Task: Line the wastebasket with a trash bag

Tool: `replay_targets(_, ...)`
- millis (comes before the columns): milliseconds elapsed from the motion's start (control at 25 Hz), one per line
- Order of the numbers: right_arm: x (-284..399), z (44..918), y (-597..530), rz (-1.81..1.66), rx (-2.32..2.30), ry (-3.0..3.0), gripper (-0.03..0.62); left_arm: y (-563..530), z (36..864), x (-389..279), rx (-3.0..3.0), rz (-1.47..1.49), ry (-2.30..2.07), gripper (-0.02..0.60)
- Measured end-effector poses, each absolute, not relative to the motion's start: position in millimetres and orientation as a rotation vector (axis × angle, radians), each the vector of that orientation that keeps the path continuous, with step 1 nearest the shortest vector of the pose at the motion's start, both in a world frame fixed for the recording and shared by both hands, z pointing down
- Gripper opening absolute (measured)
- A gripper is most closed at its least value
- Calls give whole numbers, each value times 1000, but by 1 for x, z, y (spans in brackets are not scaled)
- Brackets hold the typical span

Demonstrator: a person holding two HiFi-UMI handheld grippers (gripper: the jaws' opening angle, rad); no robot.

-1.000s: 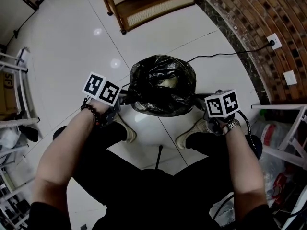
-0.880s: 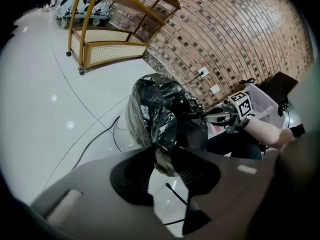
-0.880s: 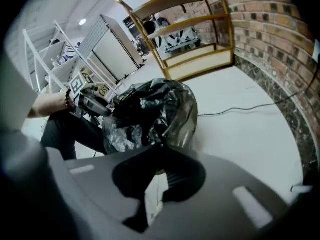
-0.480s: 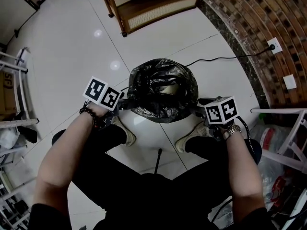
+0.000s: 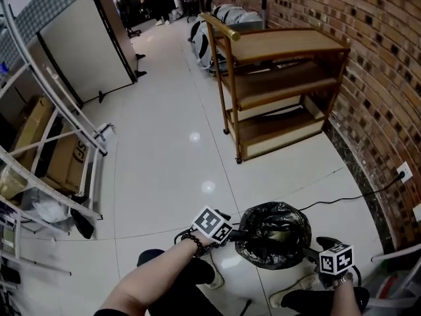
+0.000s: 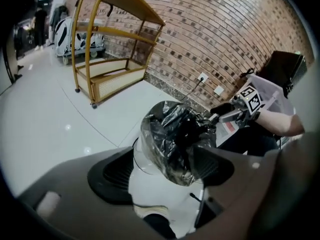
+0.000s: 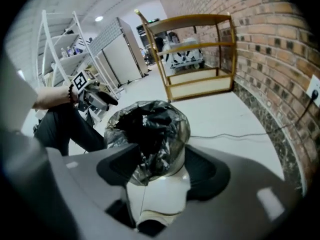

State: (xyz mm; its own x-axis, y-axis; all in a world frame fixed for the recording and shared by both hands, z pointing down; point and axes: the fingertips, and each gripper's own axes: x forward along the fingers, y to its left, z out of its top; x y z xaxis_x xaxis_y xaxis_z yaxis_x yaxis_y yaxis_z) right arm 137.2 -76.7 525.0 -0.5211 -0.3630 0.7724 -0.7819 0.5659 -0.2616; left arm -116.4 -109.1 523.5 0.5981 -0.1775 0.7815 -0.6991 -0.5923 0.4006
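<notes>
A white wastebasket (image 6: 165, 194) stands on the floor between the person's feet, with a black trash bag (image 5: 273, 234) draped over its rim and crumpled inside. My left gripper (image 5: 235, 231) is at the bag's left side and my right gripper (image 5: 314, 250) at its right side. The jaws of both grippers are opening. In the left gripper view the left gripper (image 6: 162, 173) stands wide around the bag's overhang (image 6: 172, 139), its pads not pressing on it. The right gripper (image 7: 161, 171) likewise straddles the bag (image 7: 147, 129) without pinching it.
A wooden shelf cart (image 5: 276, 91) stands against the brick wall (image 5: 368, 64) beyond the basket. A black cable (image 5: 342, 199) runs from a wall socket (image 5: 399, 172) across the floor. White racks (image 5: 59, 143) and cardboard boxes (image 5: 39, 137) line the left. Shoes (image 5: 212, 278) flank the basket.
Both grippers have let go of the bag's rim and opened, drawing slightly up and away. The head view has swung up from looking straight down to looking across the room.
</notes>
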Motion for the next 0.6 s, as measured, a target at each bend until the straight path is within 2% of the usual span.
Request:
replay_targets(40,127,518,-79,740,896,-2146,288,-111,517,-112,2137,928,-697,380)
replay_targets(120,108,505,-79,633,864,-2186,238,-109,507,-97,2210,943,-688,357)
replay_targets(400,44,485,-78,350,797,-2236,19,-92,477,-47,2499,1038,-591,182)
replay_targets(440,38,485,-79,326,799,-2235,3,-88,475,-40,2530,1059,-560,151)
replay_targets(600,28,490,-80,288,812,-2211,3,-72,485,-18,2625,1169,-465,4)
